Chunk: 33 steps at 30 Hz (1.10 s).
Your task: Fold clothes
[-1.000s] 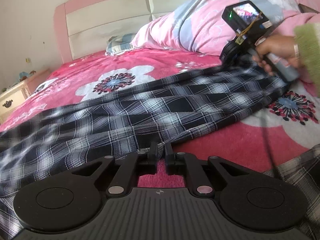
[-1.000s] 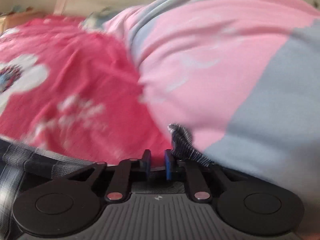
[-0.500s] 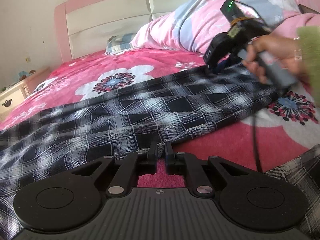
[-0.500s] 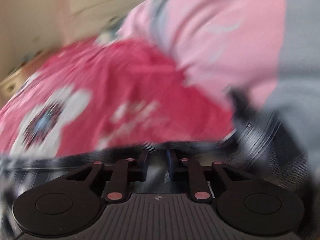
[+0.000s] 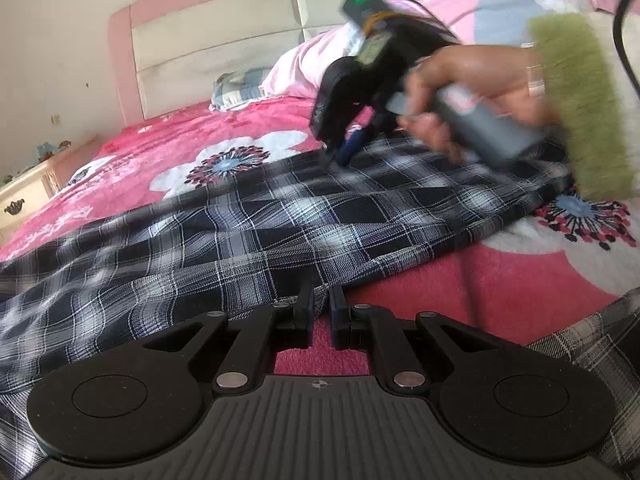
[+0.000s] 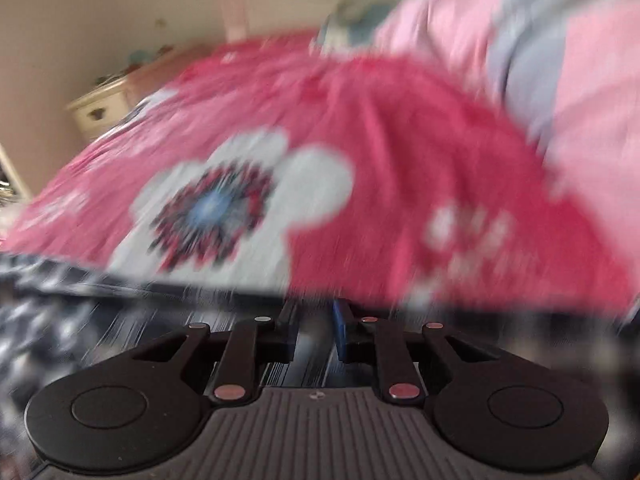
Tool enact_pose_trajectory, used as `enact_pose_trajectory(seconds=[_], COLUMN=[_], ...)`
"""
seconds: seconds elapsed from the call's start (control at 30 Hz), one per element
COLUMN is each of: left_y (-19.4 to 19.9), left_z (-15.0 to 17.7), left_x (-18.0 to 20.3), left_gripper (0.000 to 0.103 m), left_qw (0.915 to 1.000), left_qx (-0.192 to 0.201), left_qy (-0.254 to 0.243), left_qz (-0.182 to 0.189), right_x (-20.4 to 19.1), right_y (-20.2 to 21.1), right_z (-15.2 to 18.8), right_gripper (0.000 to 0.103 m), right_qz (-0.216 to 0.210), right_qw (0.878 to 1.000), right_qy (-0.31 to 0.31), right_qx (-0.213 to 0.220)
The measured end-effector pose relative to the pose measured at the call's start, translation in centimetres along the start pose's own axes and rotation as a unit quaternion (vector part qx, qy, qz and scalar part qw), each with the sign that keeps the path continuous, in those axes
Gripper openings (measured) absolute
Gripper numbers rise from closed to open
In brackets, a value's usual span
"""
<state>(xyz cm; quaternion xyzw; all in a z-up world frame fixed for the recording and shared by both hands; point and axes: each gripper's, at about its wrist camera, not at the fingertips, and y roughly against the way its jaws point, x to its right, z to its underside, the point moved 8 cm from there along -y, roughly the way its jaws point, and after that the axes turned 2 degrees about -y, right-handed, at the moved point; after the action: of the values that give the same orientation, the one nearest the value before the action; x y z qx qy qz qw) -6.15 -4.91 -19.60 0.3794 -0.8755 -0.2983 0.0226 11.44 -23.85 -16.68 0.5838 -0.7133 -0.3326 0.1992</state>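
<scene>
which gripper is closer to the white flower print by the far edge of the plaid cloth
Right. The right gripper works the plaid cloth edge just beside that white flower; the left gripper sits at the cloth's near edge, across the fabric.

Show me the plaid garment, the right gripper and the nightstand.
plaid garment (image 5: 280, 224), left wrist view, middle of the spread cloth
right gripper (image 5: 346, 150), left wrist view, blue fingertips
nightstand (image 5: 24, 196), left wrist view, drawer front

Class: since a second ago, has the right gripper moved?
Yes. In the left wrist view the right gripper has slid leftward across the plaid garment, away from the pink quilt, toward the headboard.
</scene>
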Motion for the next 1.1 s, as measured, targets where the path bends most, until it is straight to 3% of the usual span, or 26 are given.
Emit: enact_pose_trajectory(seconds=[0.03,0.1,0.17,0.23,0.3,0.37,0.5,0.57,0.63,0.73,0.83,0.93,0.97,1.1], left_y=[0.0,-0.1,-0.1,-0.1,-0.1,-0.1,-0.1,-0.2,-0.2,-0.2,-0.3,-0.3,-0.3,-0.3], left_z=[0.0,0.0,0.0,0.0,0.0,0.0,0.0,0.0,0.0,0.0,0.0,0.1,0.1,0.2], left_x=[0.0,-0.1,-0.2,-0.2,-0.2,-0.1,-0.1,-0.2,-0.2,-0.5,-0.7,-0.9,-1.0,-1.5], left_gripper=[0.007,0.007,0.007,0.007,0.007,0.007,0.007,0.007,0.007,0.007,0.007,0.007,0.007,0.007], left_qw=[1.0,1.0,0.9999,0.9999,1.0,1.0,0.9999,0.9999,0.9998,0.9996,0.9994,0.9991,0.9988,0.9971], left_qx=[0.0,-0.001,-0.001,-0.001,-0.001,-0.001,-0.001,-0.002,-0.003,-0.002,-0.001,-0.001,-0.001,-0.002], left_qy=[0.0,0.005,0.009,0.009,0.008,0.007,0.009,0.011,0.014,0.022,0.027,0.035,0.039,0.062], left_qz=[0.0,0.004,0.007,0.007,0.005,0.005,0.006,0.009,0.011,0.017,0.02,0.025,0.028,0.044], right_x=[-1.3,-4.6,-8.5,-11.3,-12.4,-12.9,-14.4,-17.2,-20.7,-24.6,-27.1,-28.8,-29.6,-33.7], right_y=[0.8,1.6,1.4,-0.2,-2.8,-5.1,-2.8,-1.7,-1.9,-4.8,-8.3,-8.2,-8.0,-8.2], right_z=[-0.9,-1.6,-1.4,-0.5,0.1,0.1,-3.5,-3.9,-3.2,-1.4,-0.5,-2.4,-2.5,-0.7], right_gripper=[0.024,0.024,0.024,0.024,0.023,0.013,0.02,0.02,0.022,0.022,0.014,0.02,0.021,0.026], right_qz=[-0.01,-0.076,-0.158,-0.211,-0.199,-0.168,-0.154,-0.208,-0.272,-0.298,-0.265,-0.228,-0.234,-0.281], right_qw=[1.0,0.996,0.984,0.971,0.97,0.973,0.98,0.965,0.94,0.92,0.925,0.939,0.937,0.907], right_qy=[0.019,0.047,0.067,0.062,0.07,0.078,0.101,0.138,0.169,0.197,0.227,0.243,0.25,0.301], right_qx=[0.015,0.008,-0.039,-0.095,-0.124,-0.136,-0.073,-0.08,-0.12,-0.164,-0.152,-0.084,-0.073,-0.084])
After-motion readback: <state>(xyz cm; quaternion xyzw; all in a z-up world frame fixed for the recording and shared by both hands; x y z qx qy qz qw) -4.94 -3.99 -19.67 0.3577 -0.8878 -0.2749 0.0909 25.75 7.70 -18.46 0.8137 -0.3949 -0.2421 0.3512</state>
